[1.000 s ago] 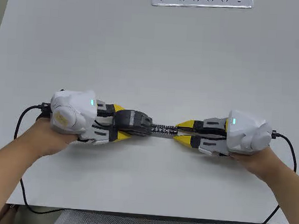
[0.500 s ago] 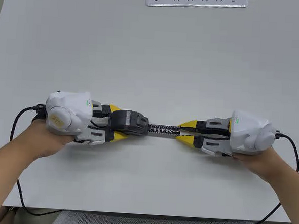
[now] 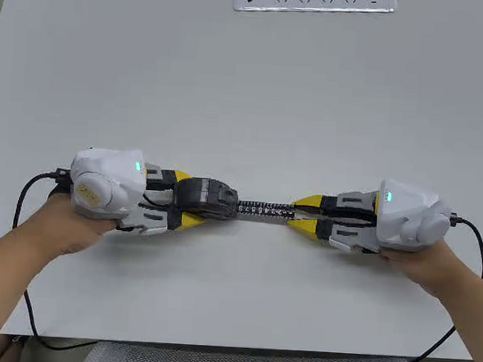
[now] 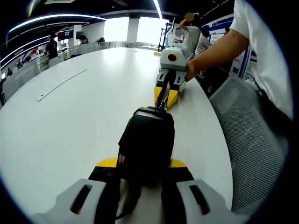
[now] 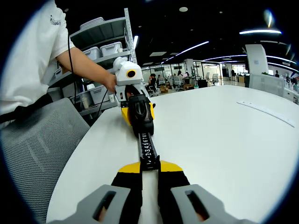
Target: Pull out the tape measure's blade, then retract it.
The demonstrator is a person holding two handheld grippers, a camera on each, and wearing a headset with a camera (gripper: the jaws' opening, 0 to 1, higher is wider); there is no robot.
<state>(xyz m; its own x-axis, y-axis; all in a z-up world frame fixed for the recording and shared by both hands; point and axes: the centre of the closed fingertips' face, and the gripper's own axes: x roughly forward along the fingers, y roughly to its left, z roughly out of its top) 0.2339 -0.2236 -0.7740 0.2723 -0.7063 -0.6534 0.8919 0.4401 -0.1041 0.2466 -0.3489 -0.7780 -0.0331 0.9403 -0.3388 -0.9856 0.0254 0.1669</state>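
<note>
Between left gripper point(image 3: 189, 199) jaws: tape measure point(image 3: 213, 197) | blade point(image 3: 263, 208) tip in right gripper point(image 3: 294, 214)

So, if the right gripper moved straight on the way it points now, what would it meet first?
Probably the tape measure's black case, which lies straight ahead along the blade that the right gripper grips.

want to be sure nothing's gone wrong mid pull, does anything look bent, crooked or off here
Nothing stands out. The blade runs straight and unkinked from the tape measure in the left gripper to the right gripper.
</note>
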